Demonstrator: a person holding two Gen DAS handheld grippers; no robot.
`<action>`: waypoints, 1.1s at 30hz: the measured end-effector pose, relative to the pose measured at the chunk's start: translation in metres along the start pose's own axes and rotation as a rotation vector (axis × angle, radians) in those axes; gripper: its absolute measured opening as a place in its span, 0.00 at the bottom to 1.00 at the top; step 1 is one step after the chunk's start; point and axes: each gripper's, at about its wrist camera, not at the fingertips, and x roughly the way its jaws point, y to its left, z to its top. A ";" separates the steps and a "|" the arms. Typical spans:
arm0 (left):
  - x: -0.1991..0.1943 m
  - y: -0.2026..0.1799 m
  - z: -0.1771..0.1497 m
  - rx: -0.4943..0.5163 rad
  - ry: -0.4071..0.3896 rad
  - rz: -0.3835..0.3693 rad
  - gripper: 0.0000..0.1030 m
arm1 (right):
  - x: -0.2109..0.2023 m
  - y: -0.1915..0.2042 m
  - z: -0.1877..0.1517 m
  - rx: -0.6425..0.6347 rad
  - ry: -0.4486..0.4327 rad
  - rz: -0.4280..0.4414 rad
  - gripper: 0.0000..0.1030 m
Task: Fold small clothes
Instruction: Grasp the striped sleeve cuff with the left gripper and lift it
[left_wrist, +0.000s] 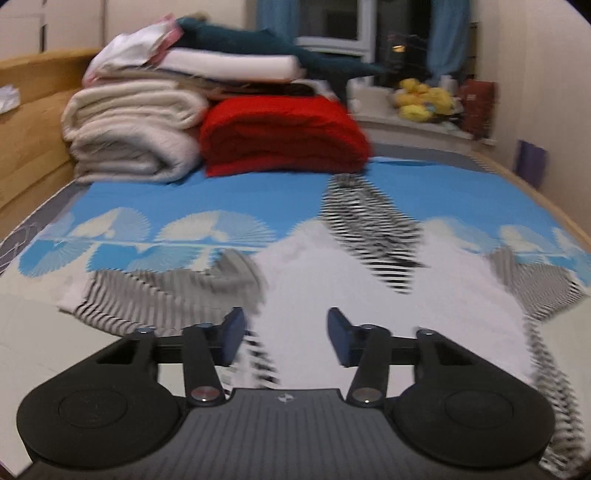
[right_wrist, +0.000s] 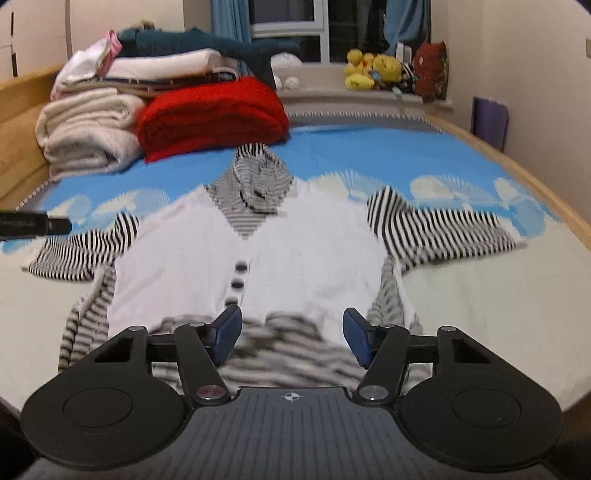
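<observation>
Small garment (right_wrist: 288, 251) lies spread flat on the bed (right_wrist: 461, 162), near end, front side up: white body, dark buttons down the middle, black-and-white striped hood at the far end, striped sleeves out to left and right, striped hem nearest the camera.

Right gripper (right_wrist: 291, 338) released, jaws wide apart, nothing between them, hovering just over the hem at the near edge of the garment. Can't tell whether the pads touch the fabric.

Left gripper (left_wrist: 286, 338) also released, jaws apart and empty, over the left half of the garment (left_wrist: 369, 295) near the left sleeve. This view is motion-blurred, so contact is unclear. A dark piece of it shows at the left edge of the right wrist view, beside the left sleeve.

Far left on the bed: stack of folded blankets (right_wrist: 85, 129) with a red blanket (right_wrist: 210, 110) beside it. Yellow plush toys (right_wrist: 373, 70) on the windowsill, far right.
</observation>
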 end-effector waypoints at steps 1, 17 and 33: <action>0.018 0.013 0.002 -0.014 0.034 0.029 0.39 | 0.004 -0.001 0.009 -0.007 -0.015 0.006 0.60; 0.162 0.196 -0.036 -0.257 0.152 0.331 0.24 | 0.174 0.046 0.087 -0.178 -0.009 0.050 0.35; 0.228 0.290 -0.042 -0.601 0.102 0.457 0.54 | 0.225 0.029 0.086 -0.159 0.161 0.074 0.49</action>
